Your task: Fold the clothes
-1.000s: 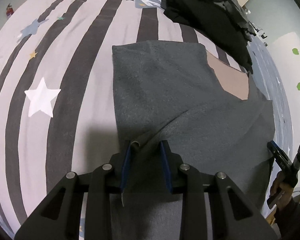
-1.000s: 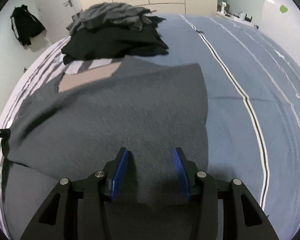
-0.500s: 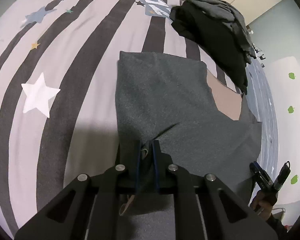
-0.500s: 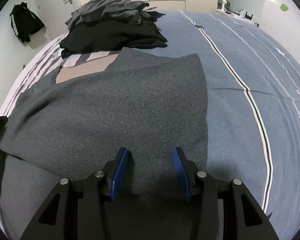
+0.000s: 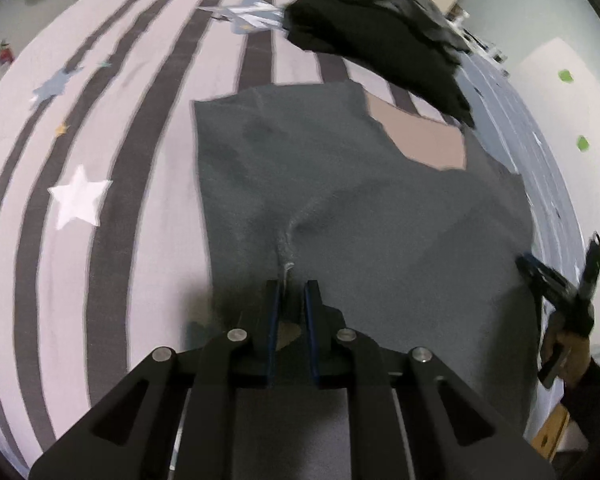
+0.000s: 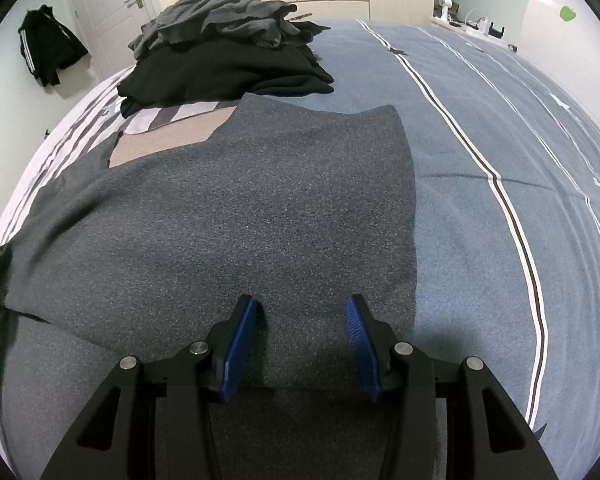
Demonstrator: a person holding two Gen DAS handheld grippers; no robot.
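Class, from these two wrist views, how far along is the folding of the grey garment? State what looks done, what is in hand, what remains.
Done: the grey garment lies spread on the bed, one side apparently already folded over. In hand: the left gripper is shut on a pinched ridge of its fabric; the right gripper hovers open over the near edge. Left: completing the folds and probably adding it to the pile of dark clothes.
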